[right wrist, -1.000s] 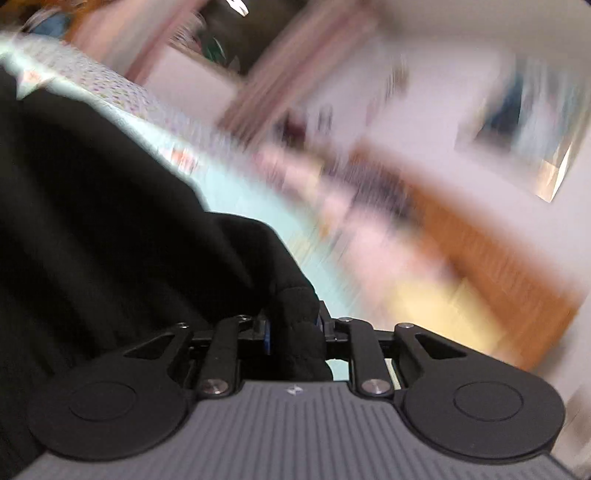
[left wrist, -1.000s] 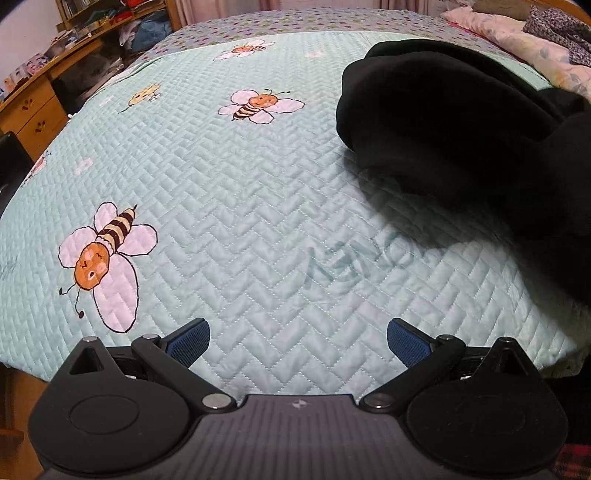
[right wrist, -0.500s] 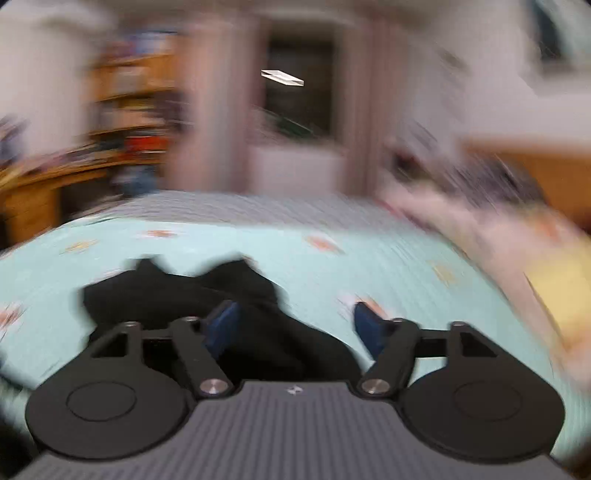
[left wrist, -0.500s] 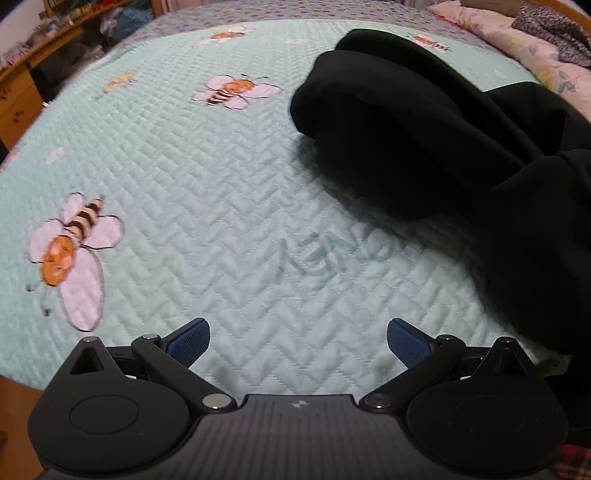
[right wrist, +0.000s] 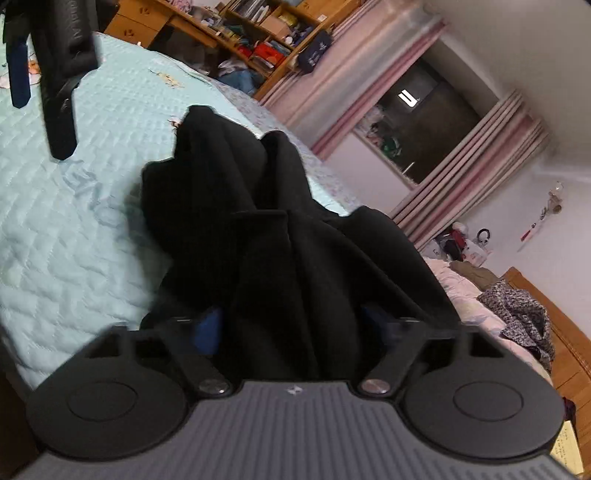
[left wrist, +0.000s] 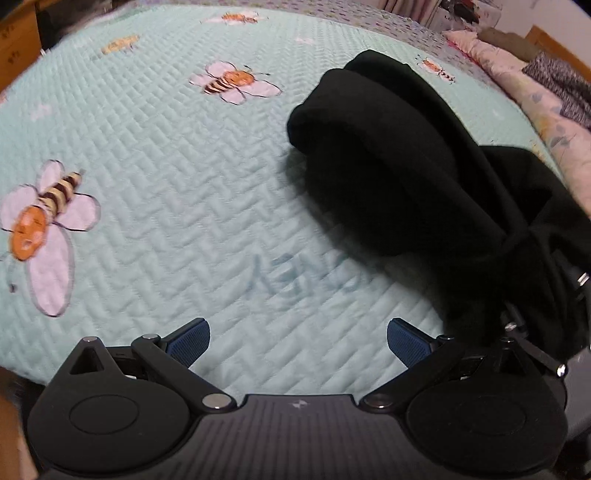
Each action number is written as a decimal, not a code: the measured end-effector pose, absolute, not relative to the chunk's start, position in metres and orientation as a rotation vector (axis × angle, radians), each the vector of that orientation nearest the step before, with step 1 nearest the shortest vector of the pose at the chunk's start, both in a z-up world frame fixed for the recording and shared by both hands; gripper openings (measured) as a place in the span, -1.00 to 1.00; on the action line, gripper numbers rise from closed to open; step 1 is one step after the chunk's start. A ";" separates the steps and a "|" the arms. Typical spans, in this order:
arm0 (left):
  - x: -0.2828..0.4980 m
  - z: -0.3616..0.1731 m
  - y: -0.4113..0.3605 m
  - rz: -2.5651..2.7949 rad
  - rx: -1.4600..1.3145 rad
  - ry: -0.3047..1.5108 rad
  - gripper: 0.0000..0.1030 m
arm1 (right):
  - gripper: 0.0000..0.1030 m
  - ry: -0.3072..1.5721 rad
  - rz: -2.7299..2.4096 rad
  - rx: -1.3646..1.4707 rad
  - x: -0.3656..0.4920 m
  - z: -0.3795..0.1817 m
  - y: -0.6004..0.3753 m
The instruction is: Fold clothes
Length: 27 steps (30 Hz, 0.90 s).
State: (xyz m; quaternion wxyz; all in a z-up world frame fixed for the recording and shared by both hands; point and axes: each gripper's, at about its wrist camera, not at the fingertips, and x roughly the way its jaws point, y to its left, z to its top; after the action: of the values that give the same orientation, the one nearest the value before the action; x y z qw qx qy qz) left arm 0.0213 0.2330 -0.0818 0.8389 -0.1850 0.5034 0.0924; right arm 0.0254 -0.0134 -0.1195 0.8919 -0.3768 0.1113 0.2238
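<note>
A black garment (left wrist: 388,166) lies bunched on the right half of a mint quilt with bee prints (left wrist: 166,177). My left gripper (left wrist: 297,332) hovers open over bare quilt, left of the garment, with nothing between its blue pads. My right gripper (right wrist: 291,321) is open, its fingers spread wide. Folds of the same black garment (right wrist: 258,221) lie between and over them and partly hide both pads. In the left wrist view the right gripper (left wrist: 535,332) shows at the right edge under the cloth. The left gripper (right wrist: 55,74) shows at the top left of the right wrist view.
The near edge of the bed (left wrist: 55,373) runs just below my left gripper. Pink floral bedding (left wrist: 535,99) and a patterned cloth (right wrist: 517,306) lie at the head end by a wooden headboard (right wrist: 561,332). Cluttered wooden shelves (right wrist: 258,33) and pink curtains (right wrist: 461,158) stand beyond the bed.
A second ago the right gripper was shut on the garment; it opened and now sits pushed into the cloth. The left gripper has drifted toward the garment, still open.
</note>
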 end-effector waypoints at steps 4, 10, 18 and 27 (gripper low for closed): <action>0.034 -0.079 0.220 0.153 -0.414 1.068 0.98 | -0.53 0.129 0.360 -0.798 0.027 -0.105 -0.040; 0.039 -0.081 0.195 0.112 -0.353 1.092 0.98 | -0.71 0.059 0.001 -0.773 0.085 -0.067 -0.116; 0.053 -0.090 0.166 -0.006 -0.310 1.102 0.98 | -0.61 0.469 -0.196 -0.287 0.184 -0.080 -0.242; 0.113 -0.072 0.150 -0.186 -0.552 0.980 0.98 | 0.15 0.348 -0.041 -0.029 0.131 -0.079 -0.247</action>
State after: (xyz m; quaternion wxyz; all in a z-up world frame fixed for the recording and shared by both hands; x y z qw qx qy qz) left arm 0.1128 0.1501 -0.0719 0.8419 -0.2614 0.4637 -0.0883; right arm 0.1312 -0.2472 -0.0788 0.9845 -0.0144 0.1733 -0.0205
